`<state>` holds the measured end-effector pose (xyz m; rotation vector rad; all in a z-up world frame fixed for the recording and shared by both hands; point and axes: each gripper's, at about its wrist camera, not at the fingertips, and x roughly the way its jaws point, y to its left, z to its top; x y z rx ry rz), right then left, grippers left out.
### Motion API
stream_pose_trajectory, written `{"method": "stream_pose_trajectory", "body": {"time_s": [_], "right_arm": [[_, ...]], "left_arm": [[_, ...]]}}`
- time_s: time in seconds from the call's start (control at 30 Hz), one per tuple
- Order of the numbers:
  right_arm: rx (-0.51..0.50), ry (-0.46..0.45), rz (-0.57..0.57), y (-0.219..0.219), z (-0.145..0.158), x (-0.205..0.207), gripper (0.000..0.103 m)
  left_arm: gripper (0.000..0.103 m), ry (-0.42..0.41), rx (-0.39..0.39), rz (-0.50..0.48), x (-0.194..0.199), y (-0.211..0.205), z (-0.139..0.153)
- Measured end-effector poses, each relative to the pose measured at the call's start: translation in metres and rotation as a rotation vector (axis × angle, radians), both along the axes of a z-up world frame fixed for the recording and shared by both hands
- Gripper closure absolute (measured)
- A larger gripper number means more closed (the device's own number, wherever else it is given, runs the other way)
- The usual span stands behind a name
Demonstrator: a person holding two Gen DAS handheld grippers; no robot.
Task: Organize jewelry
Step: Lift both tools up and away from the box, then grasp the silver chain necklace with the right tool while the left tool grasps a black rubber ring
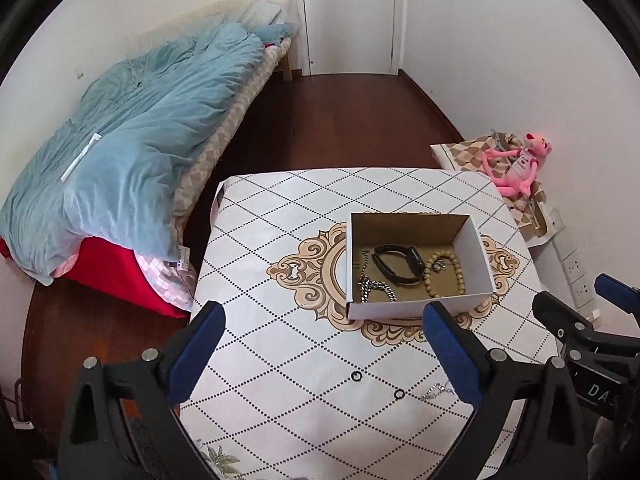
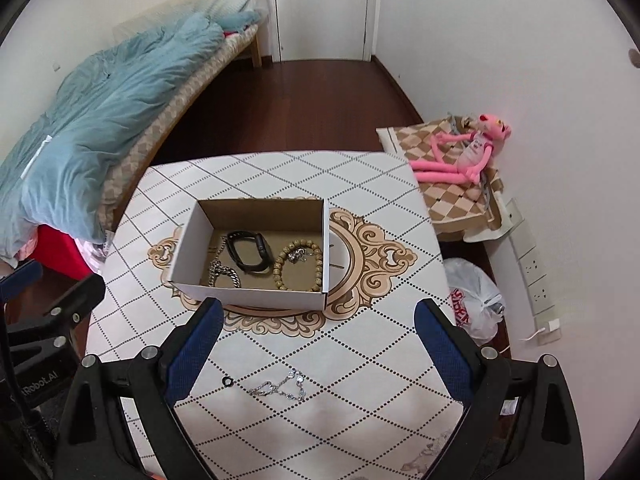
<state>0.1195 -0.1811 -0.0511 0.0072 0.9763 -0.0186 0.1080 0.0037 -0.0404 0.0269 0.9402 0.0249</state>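
An open cardboard box [image 1: 476, 248] [image 2: 188, 236] stands mid-table. Inside lie a black band [image 1: 398, 266] [image 2: 252, 254], a wooden bead bracelet [image 1: 444, 274] [image 2: 298, 266] and a silver chain [image 1: 376, 290] [image 2: 224, 272]. On the tablecloth near me lie two small black rings [image 1: 356, 376] [image 1: 399, 394], one also in the right wrist view [image 2: 227, 381], and a thin silver chain [image 2: 280, 388] [image 1: 436, 391]. My left gripper [image 1: 324, 344] is open and empty above the near table. My right gripper [image 2: 320, 340] is open and empty above the thin chain.
The table [image 1: 280, 216] has a diamond-pattern cloth. A bed with a blue duvet [image 1: 140, 128] is at the left. A pink plush toy [image 2: 464, 152] on a checkered cushion and a plastic bag [image 2: 474, 300] are at the right by the wall.
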Motion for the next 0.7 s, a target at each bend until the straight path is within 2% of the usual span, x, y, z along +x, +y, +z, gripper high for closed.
{"method": "stream_pose_trajectory", "body": {"time_s": [0.1, 0.23, 0.33, 0.47, 0.53, 0.6, 0.7], "right_arm": [[0.011, -0.006, 0.0, 0.001, 0.005, -0.01, 0.006], [0.026, 0.022, -0.003, 0.001, -0.007, -0.019, 0.006], [0.046, 0.084, -0.019, -0.004, -0.035, -0.022, 0.005], [0.114, 0.174, -0.054, -0.015, -0.088, -0.025, 0.006], [0.147, 0.207, -0.062, -0.019, -0.111, -0.026, 0.013], [0.171, 0.23, -0.043, -0.016, -0.136, -0.028, 0.029], [0.154, 0.233, 0.014, -0.002, -0.159, -0.028, 0.037]], "left_arm": [[0.002, -0.007, -0.009, 0.014, -0.008, 0.002, 0.003], [0.002, 0.008, 0.009, 0.031, -0.013, 0.004, -0.007], [0.002, 0.03, 0.028, 0.047, -0.017, 0.004, -0.024], [0.002, 0.102, 0.054, 0.078, -0.022, 0.01, -0.068], [0.002, 0.142, 0.07, 0.093, -0.023, 0.014, -0.088], [0.002, 0.197, 0.082, 0.106, -0.025, 0.019, -0.112], [0.002, 0.247, 0.098, 0.123, -0.03, 0.025, -0.137]]}}
